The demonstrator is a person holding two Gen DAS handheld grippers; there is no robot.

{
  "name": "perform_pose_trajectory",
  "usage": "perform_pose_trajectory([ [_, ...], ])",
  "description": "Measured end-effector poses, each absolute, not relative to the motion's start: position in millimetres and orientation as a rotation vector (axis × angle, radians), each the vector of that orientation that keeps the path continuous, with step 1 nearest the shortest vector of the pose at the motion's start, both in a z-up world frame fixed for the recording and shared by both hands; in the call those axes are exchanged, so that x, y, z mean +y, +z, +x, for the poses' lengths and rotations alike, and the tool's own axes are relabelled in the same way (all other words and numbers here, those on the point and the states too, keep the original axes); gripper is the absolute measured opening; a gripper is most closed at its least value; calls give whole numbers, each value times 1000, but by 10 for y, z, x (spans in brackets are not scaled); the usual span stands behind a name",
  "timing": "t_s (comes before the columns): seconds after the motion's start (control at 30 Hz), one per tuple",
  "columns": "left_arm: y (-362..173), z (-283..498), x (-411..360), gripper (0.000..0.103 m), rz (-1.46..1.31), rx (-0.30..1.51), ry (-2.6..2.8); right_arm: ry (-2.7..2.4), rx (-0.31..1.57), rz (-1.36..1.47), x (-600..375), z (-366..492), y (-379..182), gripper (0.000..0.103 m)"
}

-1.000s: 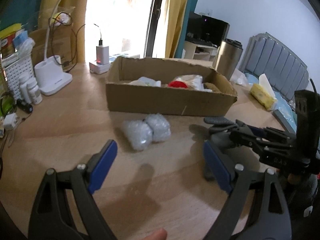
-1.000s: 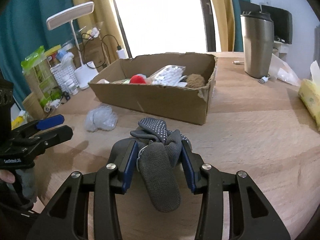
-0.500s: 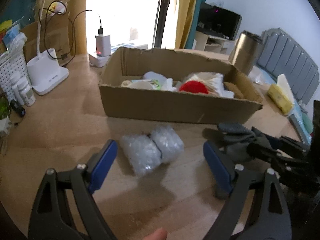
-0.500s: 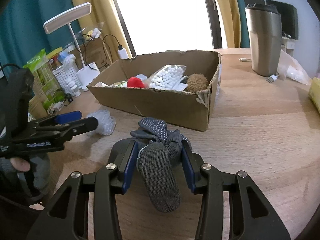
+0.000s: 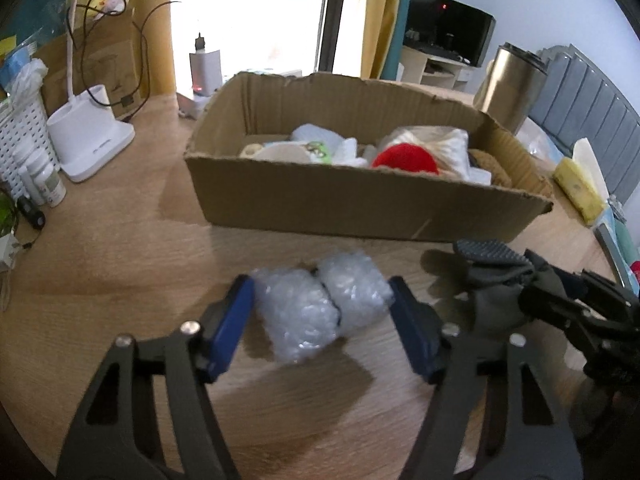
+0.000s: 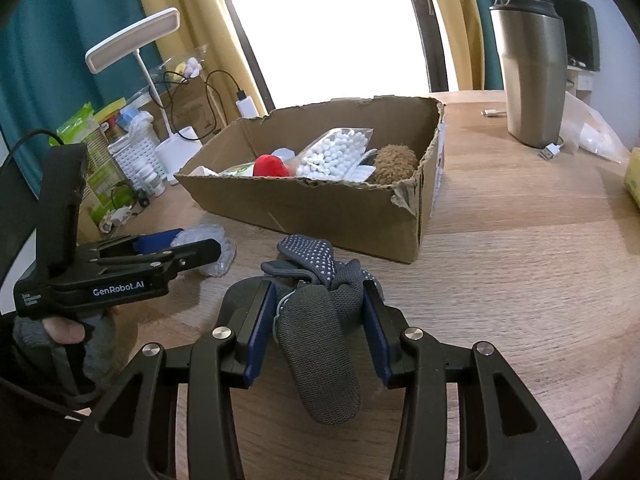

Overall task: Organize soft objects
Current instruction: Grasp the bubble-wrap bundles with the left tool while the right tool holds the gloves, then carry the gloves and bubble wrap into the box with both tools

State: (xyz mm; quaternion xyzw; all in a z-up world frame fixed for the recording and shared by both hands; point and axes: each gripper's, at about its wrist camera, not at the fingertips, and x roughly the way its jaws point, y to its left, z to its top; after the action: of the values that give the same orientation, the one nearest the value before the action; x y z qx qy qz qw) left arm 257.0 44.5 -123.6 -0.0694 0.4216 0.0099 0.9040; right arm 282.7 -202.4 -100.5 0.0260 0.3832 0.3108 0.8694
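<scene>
- The box (image 5: pixel 360 204) sits mid-bench (image 5: pixel 120 264), with a ball (image 5: pixel 404 160) and a bag of beads (image 6: pixel 336 156) in it.
- The bubble wrap (image 5: pixel 320 304) lies near of the box.
- The glove (image 6: pixel 320 320) lies right of the wrap.
- The tumbler (image 6: pixel 532 76) stands far right.
- The lamp (image 5: pixel 90 140) stands far left.

The left tongs (image 5: pixel 322 320) point steeply down toward the tabletop (image 5: pixel 120 264), their blue pads (image 5: pixel 232 320) closing in from either side of a bubble-wrap bundle (image 5: pixel 316 312) that sits between them, not yet squeezed. A hand (image 6: pixel 66 330) in a grey sleeve grips their handle. The right tongs (image 6: pixel 318 320) also slope downward, clamped tight on a grey dotted glove (image 6: pixel 320 340).
</scene>
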Motion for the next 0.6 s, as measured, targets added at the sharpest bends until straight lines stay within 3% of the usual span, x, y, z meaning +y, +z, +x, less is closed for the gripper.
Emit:
perform_pose_trajectory([
  [0.6,-967,2307,412,64,-154,787,-75,628,760,2,-2003,2726,-869,46],
])
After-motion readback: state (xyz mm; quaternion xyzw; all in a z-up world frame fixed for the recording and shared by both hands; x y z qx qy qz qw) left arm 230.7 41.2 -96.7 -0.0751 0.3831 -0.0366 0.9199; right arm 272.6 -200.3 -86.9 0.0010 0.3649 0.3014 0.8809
